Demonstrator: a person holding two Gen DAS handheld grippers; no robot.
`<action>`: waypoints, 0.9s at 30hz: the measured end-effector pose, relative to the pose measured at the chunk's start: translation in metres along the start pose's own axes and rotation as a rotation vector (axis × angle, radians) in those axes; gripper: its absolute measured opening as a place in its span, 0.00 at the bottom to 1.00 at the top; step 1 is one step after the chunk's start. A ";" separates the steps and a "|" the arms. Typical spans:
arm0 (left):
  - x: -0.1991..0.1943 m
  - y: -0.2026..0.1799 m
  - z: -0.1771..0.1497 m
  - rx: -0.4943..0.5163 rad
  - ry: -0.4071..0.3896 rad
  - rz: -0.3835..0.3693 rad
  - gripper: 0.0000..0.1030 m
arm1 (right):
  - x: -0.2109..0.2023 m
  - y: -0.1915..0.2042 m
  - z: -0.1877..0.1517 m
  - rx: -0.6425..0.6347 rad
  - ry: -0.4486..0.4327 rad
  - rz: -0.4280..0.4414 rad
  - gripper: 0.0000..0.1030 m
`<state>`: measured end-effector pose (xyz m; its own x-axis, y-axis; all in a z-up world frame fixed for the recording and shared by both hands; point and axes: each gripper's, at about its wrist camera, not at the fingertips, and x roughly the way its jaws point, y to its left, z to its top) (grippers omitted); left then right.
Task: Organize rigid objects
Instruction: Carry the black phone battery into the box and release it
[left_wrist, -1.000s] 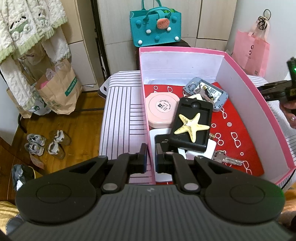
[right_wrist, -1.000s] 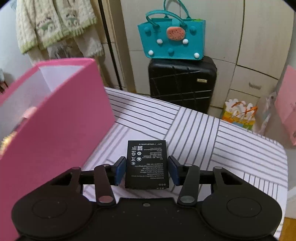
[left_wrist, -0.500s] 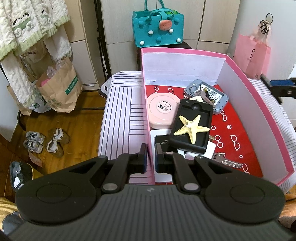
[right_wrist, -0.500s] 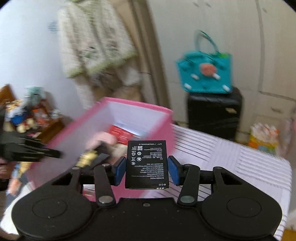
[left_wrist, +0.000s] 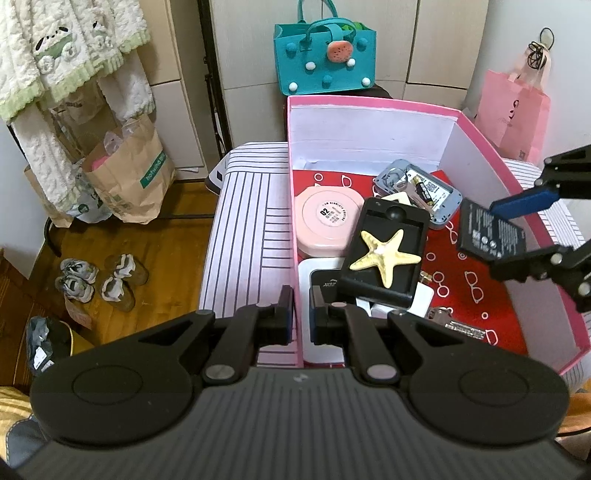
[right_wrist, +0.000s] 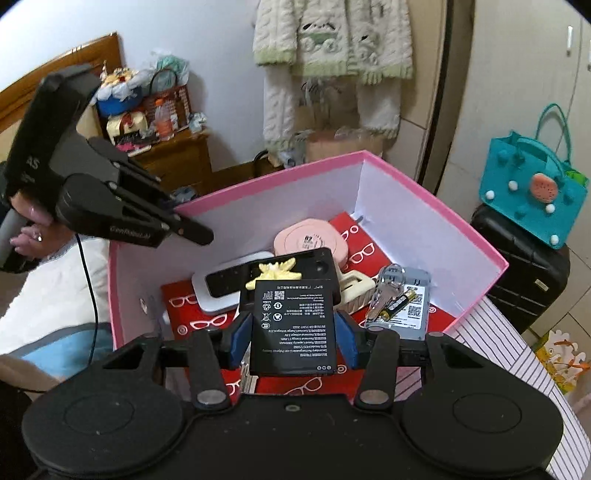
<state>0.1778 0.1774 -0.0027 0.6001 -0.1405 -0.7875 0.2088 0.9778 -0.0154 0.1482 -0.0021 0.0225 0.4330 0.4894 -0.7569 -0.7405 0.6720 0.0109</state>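
A pink box (left_wrist: 369, 101) with a red patterned floor stands on a striped surface. My left gripper (left_wrist: 300, 314) is shut on the box's near left wall, one finger on each side. My right gripper (right_wrist: 293, 332) is shut on a flat black phone battery (right_wrist: 293, 325). In the left wrist view the battery (left_wrist: 484, 236) hangs above the box's right side. Below it lie a yellow starfish (left_wrist: 384, 254) on a black case (left_wrist: 369, 221), a pink round compact (left_wrist: 328, 221), a grey open device (left_wrist: 436, 195) and keys (left_wrist: 458, 326).
A white flat device (left_wrist: 317, 269) lies under the black case. The striped surface (left_wrist: 243, 240) runs left of the box. Behind it a teal bag (left_wrist: 325, 59) rests on a black suitcase (right_wrist: 517, 266). A pink bag (left_wrist: 513, 110) hangs at right; shoes (left_wrist: 99, 280) sit on the floor.
My right gripper carried the battery from outside the box's right wall up and over it, rolling as it went, and now holds it above the box. The left gripper stayed put.
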 end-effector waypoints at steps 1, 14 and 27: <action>0.000 0.001 0.000 -0.005 0.000 -0.004 0.07 | 0.002 0.000 0.001 -0.013 0.010 -0.009 0.52; -0.003 0.002 -0.003 -0.036 -0.005 0.000 0.07 | 0.020 0.006 -0.006 -0.153 0.094 -0.153 0.53; -0.025 -0.006 -0.011 -0.044 -0.057 0.037 0.07 | -0.062 -0.015 -0.033 0.244 -0.192 -0.122 0.59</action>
<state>0.1528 0.1769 0.0103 0.6502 -0.1116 -0.7515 0.1521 0.9882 -0.0152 0.1151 -0.0609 0.0476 0.6171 0.4778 -0.6253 -0.5424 0.8339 0.1019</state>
